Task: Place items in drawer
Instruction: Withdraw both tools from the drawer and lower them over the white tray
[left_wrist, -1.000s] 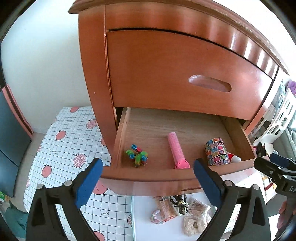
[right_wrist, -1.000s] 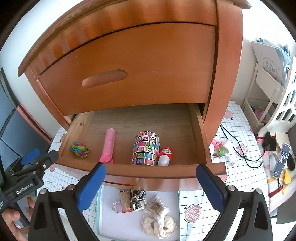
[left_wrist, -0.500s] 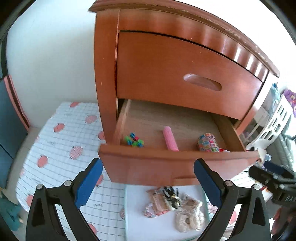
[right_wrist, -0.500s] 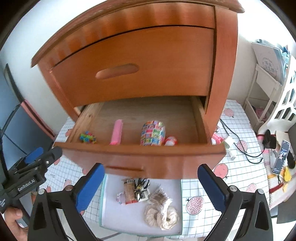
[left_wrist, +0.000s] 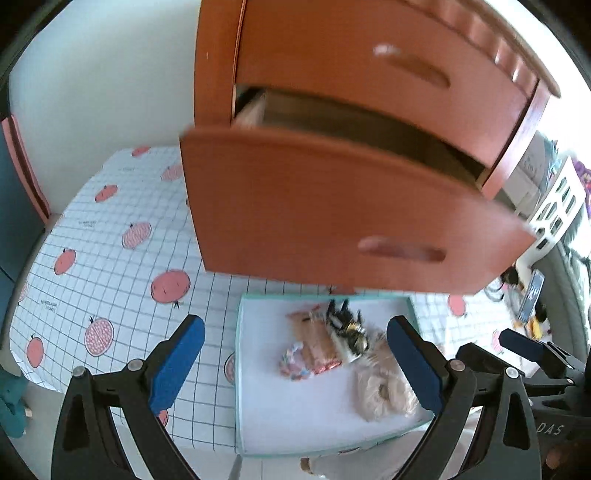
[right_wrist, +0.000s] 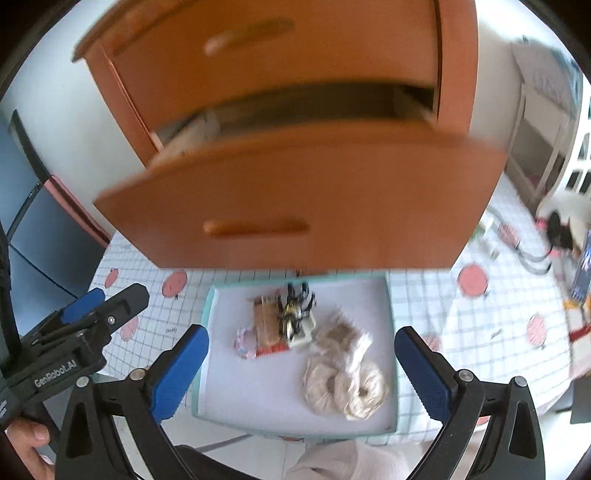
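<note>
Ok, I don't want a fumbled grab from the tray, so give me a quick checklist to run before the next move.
1. Left gripper empty, jaws apart: ok.
2. Right gripper empty, jaws apart: ok.
3. Lower drawer pulled out to receive items: ok.
4. Items left in the tray: ok; snack packet, beetle toy and twine rolls lie there.
5. Items separated enough for a clean grasp: not ok; the packet and toy are bunched together.
6. Free room inside the drawer: cannot tell; its front hides the inside and both views are blurred.
</note>
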